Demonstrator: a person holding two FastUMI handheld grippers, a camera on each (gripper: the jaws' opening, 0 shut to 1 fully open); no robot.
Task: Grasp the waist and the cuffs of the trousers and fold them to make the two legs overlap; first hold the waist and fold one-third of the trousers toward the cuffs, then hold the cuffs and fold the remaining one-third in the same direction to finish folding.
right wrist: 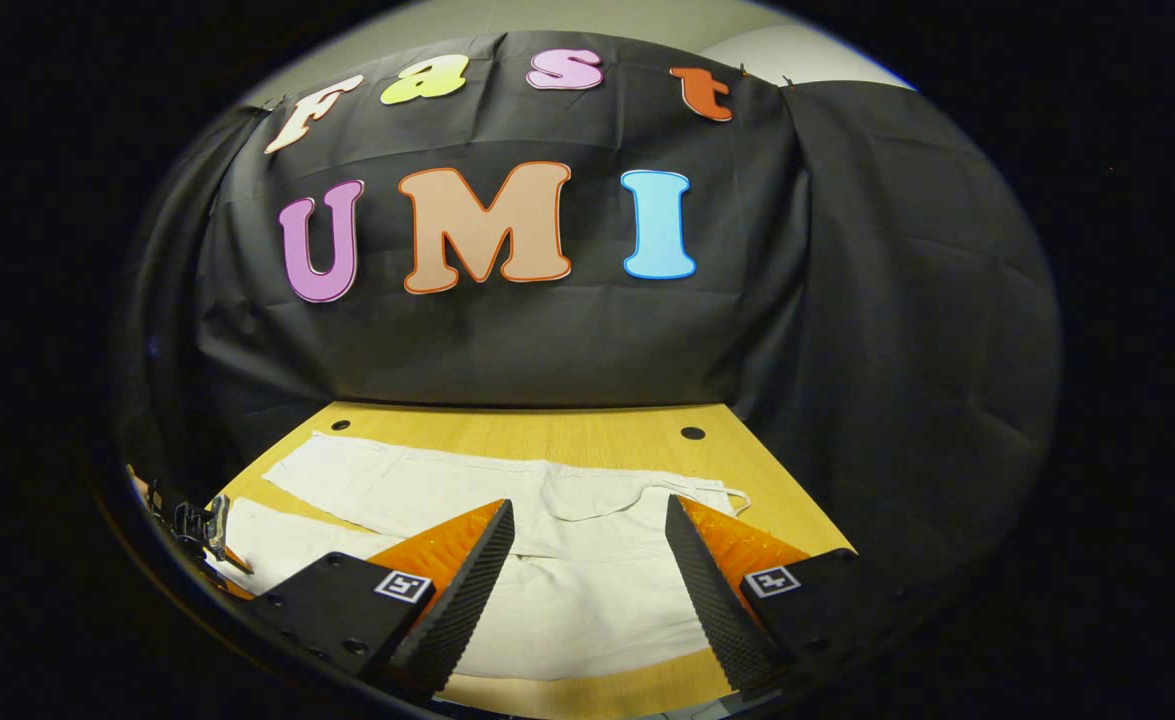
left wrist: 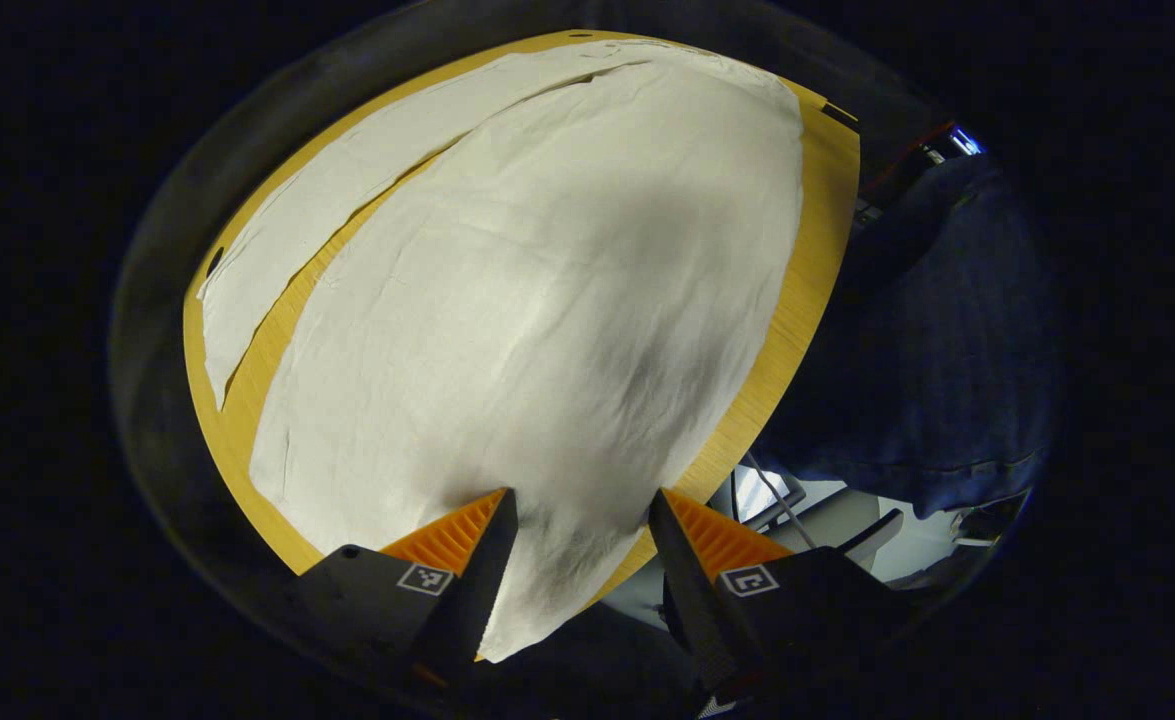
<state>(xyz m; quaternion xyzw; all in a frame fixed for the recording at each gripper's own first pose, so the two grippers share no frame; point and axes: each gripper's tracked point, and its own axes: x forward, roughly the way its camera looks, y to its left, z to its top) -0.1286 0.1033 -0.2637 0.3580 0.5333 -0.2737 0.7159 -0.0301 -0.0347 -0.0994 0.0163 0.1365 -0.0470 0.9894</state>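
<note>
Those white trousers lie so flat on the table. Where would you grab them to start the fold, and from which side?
Probably at the near leg's outer edge, at both ends. The trousers lie spread flat on the table, legs apart. The left tongs hang open over the cuff, which overhangs the table edge, so pinch it from the end. The right tongs, also open, face the waist; come in low from the near side.

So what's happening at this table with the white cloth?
A person is holding a two-finger gripper in each hand over a pair of white trousers spread flat on a wooden table, legs apart, not yet folded. The left gripper is open above a leg end near the table edge. The right gripper is open over the waist end, where a drawstring lies. Neither is gripping the fabric.
</note>
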